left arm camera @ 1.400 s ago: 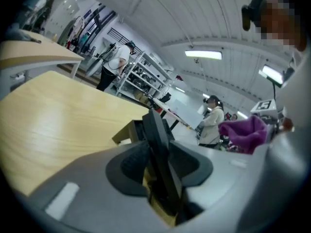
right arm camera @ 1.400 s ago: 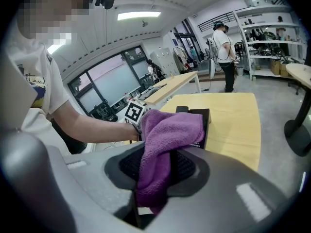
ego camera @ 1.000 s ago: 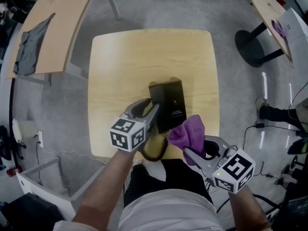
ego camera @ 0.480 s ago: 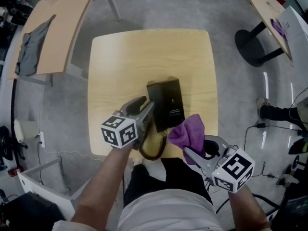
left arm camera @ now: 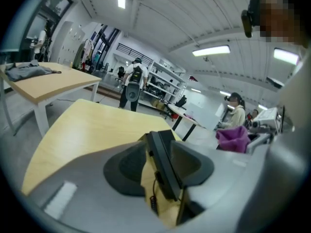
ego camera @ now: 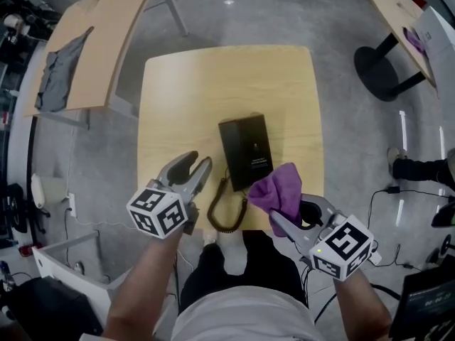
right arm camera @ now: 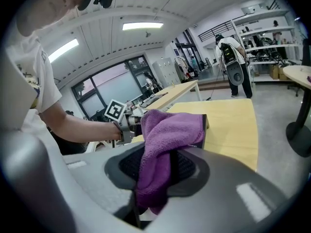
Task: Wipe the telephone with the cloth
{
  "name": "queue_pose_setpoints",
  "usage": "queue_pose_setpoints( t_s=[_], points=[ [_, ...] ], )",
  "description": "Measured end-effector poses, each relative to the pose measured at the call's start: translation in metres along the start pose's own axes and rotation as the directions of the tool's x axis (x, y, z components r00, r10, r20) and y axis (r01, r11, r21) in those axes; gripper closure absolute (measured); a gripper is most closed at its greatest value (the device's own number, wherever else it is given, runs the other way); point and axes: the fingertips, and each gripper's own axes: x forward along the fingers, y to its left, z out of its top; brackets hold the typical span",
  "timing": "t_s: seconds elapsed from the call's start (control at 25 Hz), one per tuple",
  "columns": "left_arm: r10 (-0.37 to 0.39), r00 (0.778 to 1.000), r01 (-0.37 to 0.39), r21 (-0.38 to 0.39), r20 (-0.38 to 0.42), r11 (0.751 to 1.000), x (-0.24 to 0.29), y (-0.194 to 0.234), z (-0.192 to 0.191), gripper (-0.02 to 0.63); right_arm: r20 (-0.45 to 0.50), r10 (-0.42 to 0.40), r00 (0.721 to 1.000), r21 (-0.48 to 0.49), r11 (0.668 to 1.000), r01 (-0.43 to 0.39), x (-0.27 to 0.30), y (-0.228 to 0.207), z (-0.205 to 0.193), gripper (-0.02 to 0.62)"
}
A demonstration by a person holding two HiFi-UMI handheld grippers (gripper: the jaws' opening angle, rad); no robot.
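The black telephone lies on the light wooden table, its coiled cord trailing toward the near edge. My left gripper hangs to the left of the cord, apart from the telephone. Its jaws have just been opening and stand open with nothing between them. In the left gripper view the telephone shows ahead beyond the jaws. My right gripper is shut on the purple cloth, which bunches at the telephone's near right corner.
A second wooden table with a grey garment stands at the upper left. A round table on a black base is at the upper right. Cables lie on the floor at right. People stand far off.
My left gripper has drawn back from the telephone's left side, down and to the left, and opened wider. The right gripper with the cloth has stayed put.
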Motion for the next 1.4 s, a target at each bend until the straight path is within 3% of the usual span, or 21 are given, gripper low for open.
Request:
queue_pose_setpoints(
  t_s=[0.16,0.44,0.64,0.84,1.12,1.4],
  points=[
    [-0.015,1.000,0.014,0.058,0.009,0.998,-0.045,-0.021,0.008,0.442,0.034,-0.012,0.999,-0.028,1.000,0.013,0.001,0.004,-0.001,0.482],
    [-0.117,0.993,0.110,0.159,0.030,0.981,-0.125,-0.079,-0.002,0.487,0.090,-0.099,0.991,-0.095,0.990,0.108,-0.023,0.045,-0.002,0.482],
    [-0.198,0.979,0.183,0.257,0.036,0.949,-0.197,-0.112,-0.031,0.603,0.121,-0.176,0.977,-0.123,0.974,0.190,-0.036,0.108,-0.025,0.482],
    [-0.272,0.962,0.256,0.280,0.018,0.925,-0.272,-0.128,-0.067,0.603,0.162,-0.241,0.957,-0.080,0.963,0.256,-0.051,0.183,-0.052,0.482],
    [-0.339,0.941,0.329,0.296,-0.018,0.897,-0.346,-0.165,-0.097,0.603,0.176,-0.242,0.954,-0.137,0.954,0.267,-0.077,0.269,-0.072,0.482],
    [-0.354,0.935,0.336,0.326,-0.004,0.884,-0.379,-0.208,-0.119,0.603,0.200,-0.199,0.959,-0.191,0.952,0.237,-0.106,0.312,-0.095,0.482]
  ],
)
